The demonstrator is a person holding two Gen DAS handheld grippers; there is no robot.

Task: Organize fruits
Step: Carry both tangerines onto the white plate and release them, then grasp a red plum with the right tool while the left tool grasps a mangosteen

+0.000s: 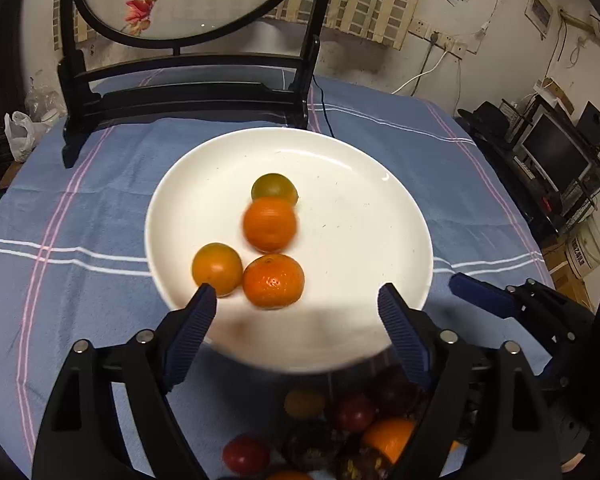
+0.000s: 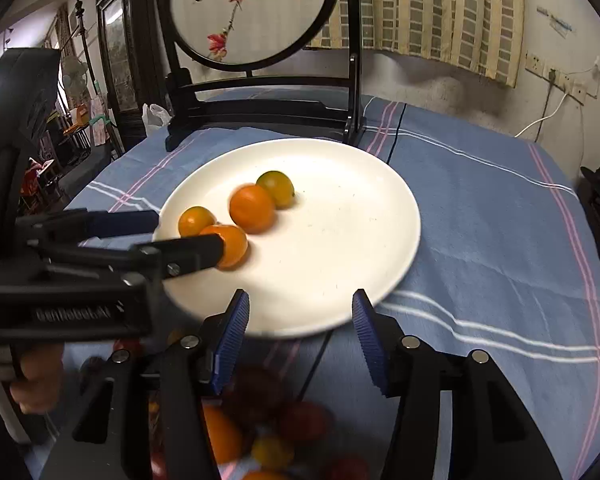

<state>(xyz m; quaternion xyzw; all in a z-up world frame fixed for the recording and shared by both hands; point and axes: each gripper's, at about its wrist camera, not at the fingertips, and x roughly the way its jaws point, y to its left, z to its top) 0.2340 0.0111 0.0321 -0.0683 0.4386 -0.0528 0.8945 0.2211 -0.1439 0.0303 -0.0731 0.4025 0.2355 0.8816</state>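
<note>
Both claws, left claw (image 1: 296, 300) & right claw (image 2: 300, 308), agape over plate (image 1: 360, 200) edge w/ four oranges.

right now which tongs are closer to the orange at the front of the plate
Left. The left tongs are open right beside that orange, one tip at it. The right tongs hang open back over the white plate's near rim.

The left gripper (image 2: 188, 236) body reads "GenRobot.AI".

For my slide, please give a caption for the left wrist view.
Open left tongs over a white plate holding four citrus fruits.
</note>
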